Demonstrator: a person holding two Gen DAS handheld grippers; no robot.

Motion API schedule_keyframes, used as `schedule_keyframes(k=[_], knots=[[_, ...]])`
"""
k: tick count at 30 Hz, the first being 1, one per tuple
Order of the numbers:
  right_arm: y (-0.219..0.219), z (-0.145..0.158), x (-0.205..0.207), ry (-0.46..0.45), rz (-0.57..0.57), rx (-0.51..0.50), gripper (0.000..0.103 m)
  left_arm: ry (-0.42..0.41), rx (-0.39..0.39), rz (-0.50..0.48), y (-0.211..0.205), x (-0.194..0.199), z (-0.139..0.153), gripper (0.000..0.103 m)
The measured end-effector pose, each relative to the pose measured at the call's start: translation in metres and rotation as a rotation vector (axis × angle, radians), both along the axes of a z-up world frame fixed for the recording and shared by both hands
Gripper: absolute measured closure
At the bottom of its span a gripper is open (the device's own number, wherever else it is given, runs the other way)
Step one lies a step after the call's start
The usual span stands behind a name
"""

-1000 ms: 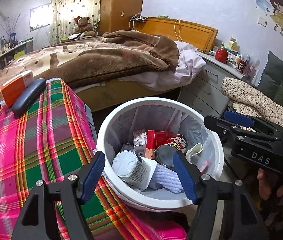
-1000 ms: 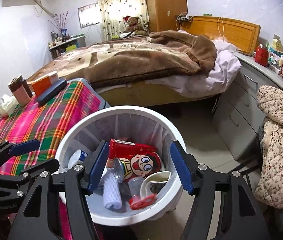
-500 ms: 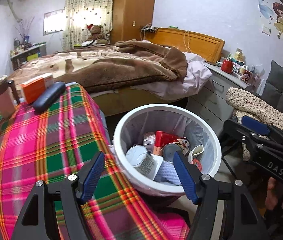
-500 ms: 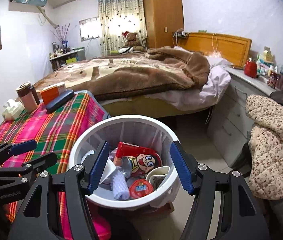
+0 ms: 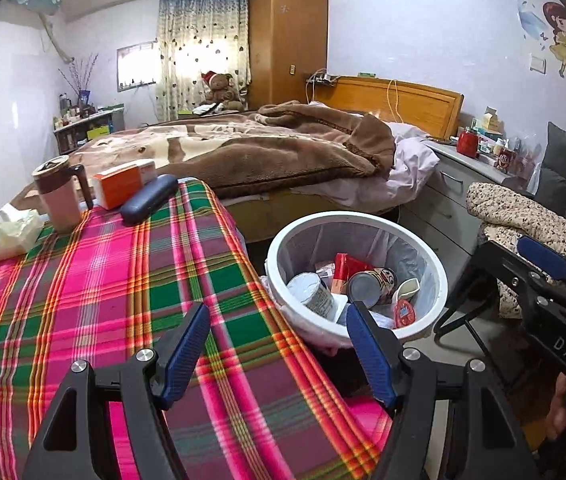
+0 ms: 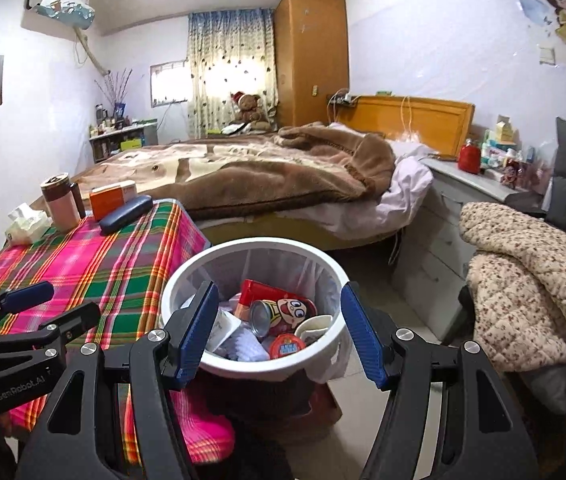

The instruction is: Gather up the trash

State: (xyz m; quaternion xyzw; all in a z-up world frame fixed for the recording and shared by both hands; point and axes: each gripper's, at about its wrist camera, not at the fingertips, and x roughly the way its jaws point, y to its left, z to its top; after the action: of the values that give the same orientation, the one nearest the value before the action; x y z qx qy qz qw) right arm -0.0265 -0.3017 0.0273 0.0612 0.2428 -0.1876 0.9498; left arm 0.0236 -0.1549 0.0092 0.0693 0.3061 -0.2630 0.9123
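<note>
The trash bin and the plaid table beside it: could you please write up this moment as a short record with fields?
bin: white trash bin, lined, on the floor right of the table
bin contents: cartoon can, red carton, white cup, small round red tub
table: plaid cloth
on table, far end: mug, orange box, dark glasses case, tissue pack
left claw: open, empty
right claw: open, empty
</note>
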Motion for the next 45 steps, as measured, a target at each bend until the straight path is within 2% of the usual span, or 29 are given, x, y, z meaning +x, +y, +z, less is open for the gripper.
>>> schedule_keyframes(k=[7,18,45], knots=[[0.019,-0.002,-0.018,-0.017,-0.036,-0.019,0.038,-0.038,-0.022,0.048,0.020,-0.023,0.003,0.033],[0.034,0.000,-0.031,-0.035,-0.104,-0.047,0.038,-0.070,-0.026,0.065,0.033,-0.044,0.002,0.033],[0.043,-0.001,-0.034,-0.041,-0.105,-0.041,0.038,-0.078,-0.036,0.066,0.037,-0.050,0.004,0.033]])
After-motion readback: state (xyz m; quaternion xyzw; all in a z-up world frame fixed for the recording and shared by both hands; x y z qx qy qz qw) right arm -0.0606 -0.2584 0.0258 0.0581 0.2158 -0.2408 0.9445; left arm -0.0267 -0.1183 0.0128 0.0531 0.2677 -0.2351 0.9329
